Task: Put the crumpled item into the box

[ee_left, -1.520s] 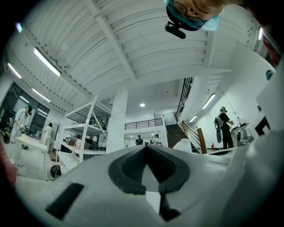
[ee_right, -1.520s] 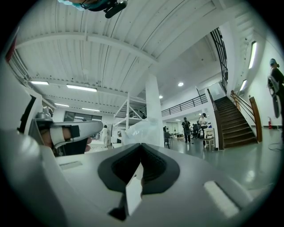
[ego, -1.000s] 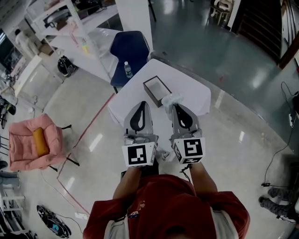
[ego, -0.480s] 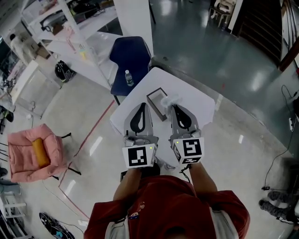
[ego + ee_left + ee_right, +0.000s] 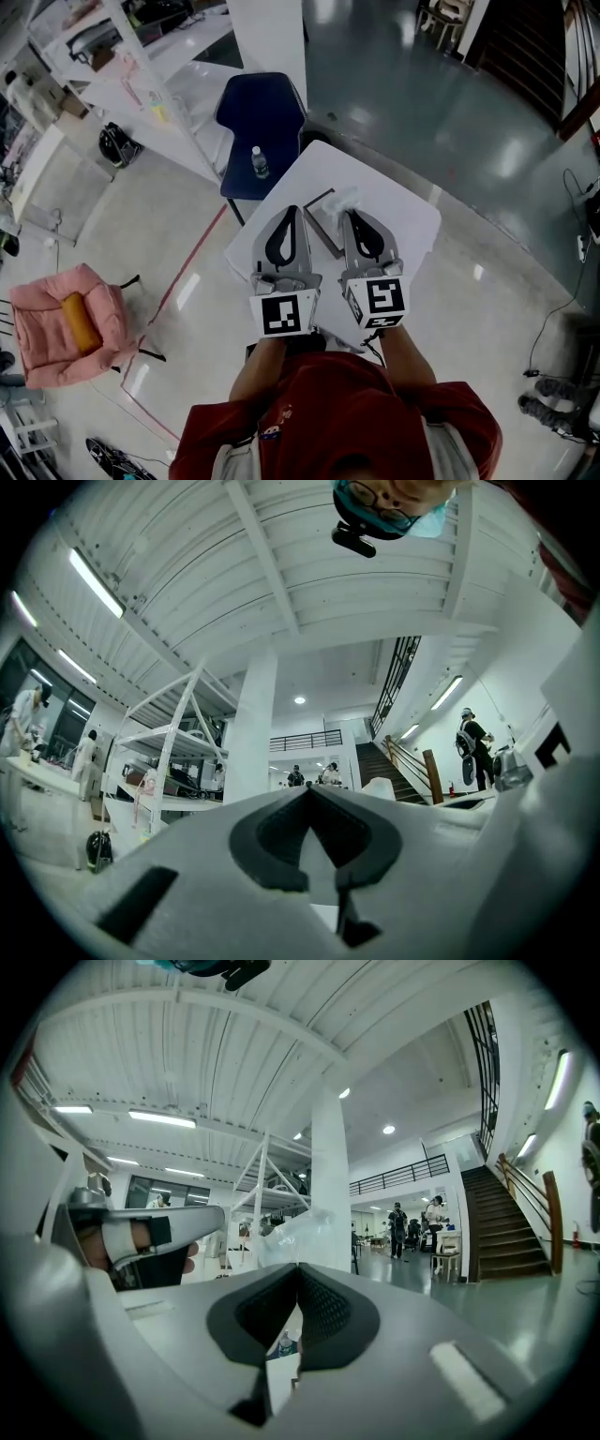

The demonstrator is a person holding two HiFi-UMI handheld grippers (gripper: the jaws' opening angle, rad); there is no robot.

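A crumpled clear plastic item (image 5: 341,199) sticks out of the tip of my right gripper (image 5: 350,215), whose jaws are shut on it. In the right gripper view the plastic (image 5: 298,1231) bulges just above the closed tips of that gripper (image 5: 298,1266). A dark-rimmed open box (image 5: 322,223) lies on the white table (image 5: 405,221), partly hidden between the two grippers, with the plastic near its far right corner. My left gripper (image 5: 291,212) is shut and holds nothing; its tips meet in its own view (image 5: 307,788).
A blue chair (image 5: 260,111) with a water bottle (image 5: 257,161) on its seat stands just beyond the table's far left edge. A pink armchair (image 5: 64,319) sits on the floor to the left. White shelving and a pillar lie farther back.
Both grippers have come further over the table; the box now lies between them, partly covered. The plastic stays in the right gripper.
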